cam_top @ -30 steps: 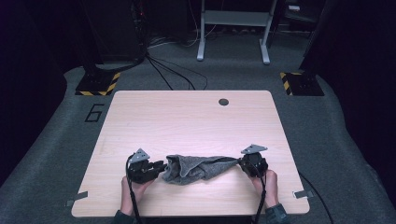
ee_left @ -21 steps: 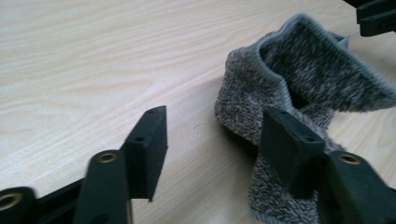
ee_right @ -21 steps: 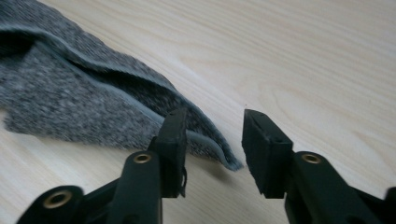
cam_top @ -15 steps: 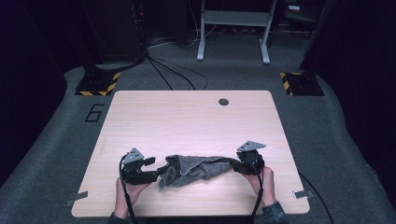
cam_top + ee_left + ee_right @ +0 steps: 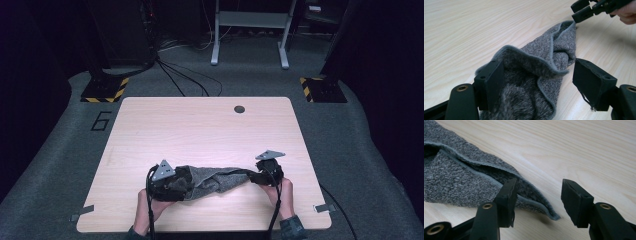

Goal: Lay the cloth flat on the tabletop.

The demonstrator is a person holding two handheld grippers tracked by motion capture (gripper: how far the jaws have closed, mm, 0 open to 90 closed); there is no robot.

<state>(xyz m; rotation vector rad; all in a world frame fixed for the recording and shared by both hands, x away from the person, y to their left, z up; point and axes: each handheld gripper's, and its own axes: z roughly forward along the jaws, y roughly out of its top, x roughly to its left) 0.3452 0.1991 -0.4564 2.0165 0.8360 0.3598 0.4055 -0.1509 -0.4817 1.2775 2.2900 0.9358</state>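
A grey knitted cloth (image 5: 215, 181) lies crumpled in a long strip on the light wooden table (image 5: 200, 125), near its front edge. My left gripper (image 5: 184, 181) is at the cloth's left end. In the left gripper view the jaws (image 5: 537, 66) stand apart and have just been opening, with a fold of the cloth (image 5: 544, 50) between them, clear of the right pad. My right gripper (image 5: 254, 177) is at the cloth's right end. Its jaws (image 5: 539, 188) have just been opening too, and the cloth's corner (image 5: 461, 177) lies loose between them. The right gripper (image 5: 584, 11) also appears far off in the left gripper view.
A dark round grommet hole (image 5: 239, 109) sits near the table's far edge. A metal frame (image 5: 250, 30) and cables (image 5: 180, 75) are on the floor beyond. Bare tabletop stretches behind the cloth.
Both grippers have let go of the cloth's ends. The left gripper has shifted slightly right, onto the cloth's left end. The cloth now lies slacker and more bunched at the left.
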